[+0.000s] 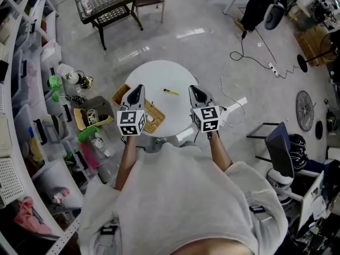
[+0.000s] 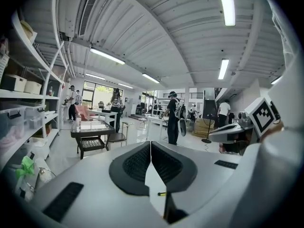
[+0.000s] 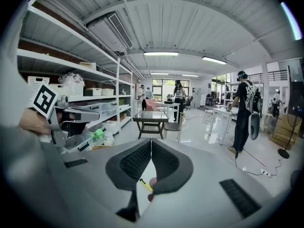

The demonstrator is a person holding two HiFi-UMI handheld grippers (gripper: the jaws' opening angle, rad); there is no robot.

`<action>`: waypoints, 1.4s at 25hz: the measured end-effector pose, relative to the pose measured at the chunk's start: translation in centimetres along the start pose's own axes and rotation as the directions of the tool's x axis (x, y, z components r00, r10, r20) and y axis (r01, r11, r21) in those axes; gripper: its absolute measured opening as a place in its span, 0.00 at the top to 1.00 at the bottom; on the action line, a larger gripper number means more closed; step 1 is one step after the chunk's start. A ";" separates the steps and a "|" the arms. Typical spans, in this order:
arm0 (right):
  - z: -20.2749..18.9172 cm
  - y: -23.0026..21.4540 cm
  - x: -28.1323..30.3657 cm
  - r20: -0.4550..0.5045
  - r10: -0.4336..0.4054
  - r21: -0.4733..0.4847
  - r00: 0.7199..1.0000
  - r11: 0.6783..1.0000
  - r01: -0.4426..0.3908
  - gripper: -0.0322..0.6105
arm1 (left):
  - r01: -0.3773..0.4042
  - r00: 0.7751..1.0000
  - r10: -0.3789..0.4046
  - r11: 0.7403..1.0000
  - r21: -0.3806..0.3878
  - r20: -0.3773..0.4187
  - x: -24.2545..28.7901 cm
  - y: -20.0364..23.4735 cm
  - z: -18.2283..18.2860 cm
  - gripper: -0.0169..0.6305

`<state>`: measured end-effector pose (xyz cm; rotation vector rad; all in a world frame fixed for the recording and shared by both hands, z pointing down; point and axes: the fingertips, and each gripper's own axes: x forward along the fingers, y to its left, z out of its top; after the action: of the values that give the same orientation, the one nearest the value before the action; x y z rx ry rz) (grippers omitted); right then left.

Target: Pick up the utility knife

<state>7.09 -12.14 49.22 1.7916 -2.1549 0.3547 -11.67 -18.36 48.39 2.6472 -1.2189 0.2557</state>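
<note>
The yellow utility knife (image 1: 171, 92) lies on the round white table (image 1: 159, 73), a little beyond and between both grippers. My left gripper (image 1: 136, 91) hovers over the table's near left part, jaws shut and empty. My right gripper (image 1: 196, 93) is at the table's near right edge, also shut with nothing held. In the left gripper view the knife (image 2: 162, 193) shows as a small yellow sliver below the closed jaws of the left gripper (image 2: 150, 148). In the right gripper view the knife (image 3: 145, 185) peeks out under the shut right gripper (image 3: 151, 147).
A woven basket (image 1: 151, 113) sits on the table's near left edge under my left gripper. Shelves and bins (image 1: 21, 105) line the left. A glass-topped black table (image 1: 109, 1) and chair stand beyond. Cables (image 1: 249, 57) run across the floor at right. Several people stand far off.
</note>
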 end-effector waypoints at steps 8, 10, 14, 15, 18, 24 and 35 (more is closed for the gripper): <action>-0.6 -0.6 2.3 -0.042 -0.010 0.008 0.999 1.000 0.010 0.90 | 0.018 0.999 -0.018 1.000 -0.011 -0.031 2.0 1.2 -0.6 0.94; -0.5 -0.6 3.0 -0.047 -0.001 0.006 0.999 1.000 0.001 0.90 | 0.010 0.999 -0.011 1.000 -0.018 -0.041 2.1 1.6 -0.9 0.94; 0.1 -0.3 4.3 -0.050 0.037 0.006 0.998 0.999 -0.037 0.90 | -0.016 0.998 0.014 0.999 -0.029 -0.054 2.4 2.2 -1.2 0.94; 0.1 -0.4 4.6 -0.053 0.046 0.007 0.998 0.999 -0.046 0.90 | -0.023 0.998 0.021 0.999 -0.031 -0.057 2.6 2.3 -1.3 0.94; -0.1 -0.8 5.4 -0.064 0.077 0.010 0.995 0.997 -0.077 0.90 | -0.049 0.996 0.045 0.998 -0.041 -0.075 3.0 2.3 -1.9 0.94; -0.8 -2.1 7.1 -0.085 0.142 0.014 0.986 0.990 -0.142 0.90 | -0.102 0.989 0.096 0.994 -0.049 -0.112 4.1 1.8 -2.9 0.94; -4.9 -4.1 7.9 -0.155 0.225 0.066 0.962 0.974 -0.217 0.90 | -0.169 0.970 0.159 0.985 -0.037 -0.183 4.9 0.0 -5.1 0.94</action>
<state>10.21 -18.12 56.78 1.4900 -2.2506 0.5897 -8.87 -20.50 54.51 2.4206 -1.3651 0.4717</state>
